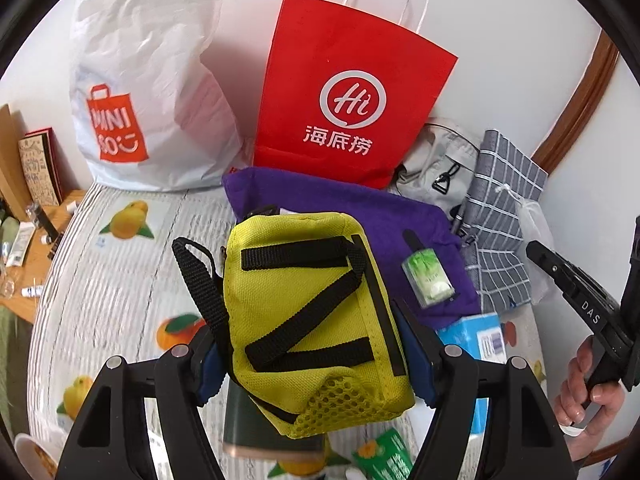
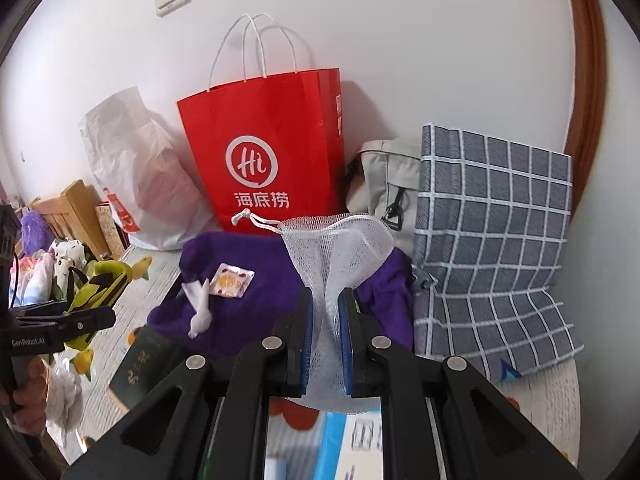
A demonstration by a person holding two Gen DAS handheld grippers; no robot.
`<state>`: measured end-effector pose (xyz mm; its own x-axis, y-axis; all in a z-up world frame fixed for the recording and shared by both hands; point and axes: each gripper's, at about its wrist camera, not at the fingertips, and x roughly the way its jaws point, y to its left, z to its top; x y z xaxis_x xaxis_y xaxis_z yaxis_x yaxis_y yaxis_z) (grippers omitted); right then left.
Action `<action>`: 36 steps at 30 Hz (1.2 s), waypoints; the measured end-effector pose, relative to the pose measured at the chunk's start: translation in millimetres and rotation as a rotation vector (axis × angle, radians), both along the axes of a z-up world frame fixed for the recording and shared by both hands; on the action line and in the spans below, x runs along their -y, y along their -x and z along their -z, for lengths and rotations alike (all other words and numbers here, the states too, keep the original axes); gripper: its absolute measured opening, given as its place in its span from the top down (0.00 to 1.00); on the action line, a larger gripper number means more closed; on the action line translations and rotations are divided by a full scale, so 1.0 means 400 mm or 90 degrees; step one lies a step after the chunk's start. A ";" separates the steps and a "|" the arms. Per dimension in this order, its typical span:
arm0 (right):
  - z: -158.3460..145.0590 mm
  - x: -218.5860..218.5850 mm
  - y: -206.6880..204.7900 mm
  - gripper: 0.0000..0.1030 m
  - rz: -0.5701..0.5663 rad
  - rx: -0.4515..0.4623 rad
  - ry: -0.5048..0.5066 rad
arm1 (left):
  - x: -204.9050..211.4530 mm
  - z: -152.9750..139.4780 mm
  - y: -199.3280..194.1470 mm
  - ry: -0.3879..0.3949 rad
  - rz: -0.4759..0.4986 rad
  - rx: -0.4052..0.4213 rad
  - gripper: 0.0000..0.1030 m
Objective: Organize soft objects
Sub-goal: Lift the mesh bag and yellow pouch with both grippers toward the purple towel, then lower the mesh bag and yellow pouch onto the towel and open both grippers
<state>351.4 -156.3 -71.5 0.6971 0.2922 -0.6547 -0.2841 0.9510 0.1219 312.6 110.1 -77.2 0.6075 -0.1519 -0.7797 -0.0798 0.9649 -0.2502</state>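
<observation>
My left tool (image 1: 316,364) is clamped across the yellow pouch (image 1: 316,312), pads pressing its two sides, and the pouch hangs clear above the fruit-print bed cover (image 1: 120,280). My right tool (image 2: 325,344) is pinched almost closed on the white mesh bag (image 2: 340,248), whose drawstring mouth flops open above the pads. Both soft things are in the air in front of the purple cloth (image 2: 248,304), with the red paper bag (image 2: 272,152) standing against the wall behind it and the grey checked bag (image 2: 492,240) leaning at the right. I judge I am carrying the two to where they get stowed, though which container is meant I cannot tell. To do it well I should keep each squeeze steady so the fabric does not slip, lift the pouch's loose strap (image 1: 200,276) clear of the small green bottle (image 1: 428,280) lying on the cloth, and bring the pouch over its opening before I let go
</observation>
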 end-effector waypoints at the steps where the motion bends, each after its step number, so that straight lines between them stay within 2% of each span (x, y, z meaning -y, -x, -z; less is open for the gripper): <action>1: 0.002 -0.003 -0.010 0.87 -0.002 -0.003 0.000 | 0.000 0.002 -0.012 0.001 0.001 -0.001 0.31; 7: 0.024 -0.029 -0.107 0.87 -0.010 -0.010 -0.006 | 0.014 0.044 -0.082 0.019 0.013 -0.020 0.31; 13: 0.066 -0.050 -0.180 0.87 -0.018 -0.028 -0.005 | 0.017 0.071 -0.155 0.004 0.013 -0.035 0.31; 16: 0.101 -0.060 -0.204 0.87 -0.026 -0.039 -0.017 | 0.013 0.088 -0.206 0.000 0.007 -0.056 0.31; 21: 0.173 -0.085 -0.244 0.87 -0.042 -0.078 0.008 | 0.033 0.132 -0.274 0.009 0.019 -0.074 0.31; 26: 0.219 -0.084 -0.271 0.82 -0.051 -0.106 0.010 | 0.046 0.182 -0.313 0.039 0.028 -0.100 0.31; 30: 0.259 -0.077 -0.288 0.77 -0.050 -0.140 0.012 | 0.055 0.208 -0.323 0.034 0.036 -0.112 0.31; 36: 0.289 -0.075 -0.297 0.65 -0.045 -0.160 0.007 | 0.062 0.230 -0.341 0.039 0.044 -0.109 0.30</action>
<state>470.2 -126.4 -187.2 0.4909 0.3264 -0.8078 -0.3117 0.9316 0.1870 449.1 85.2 -169.2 0.4537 -0.2388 -0.8586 -0.0597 0.9531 -0.2966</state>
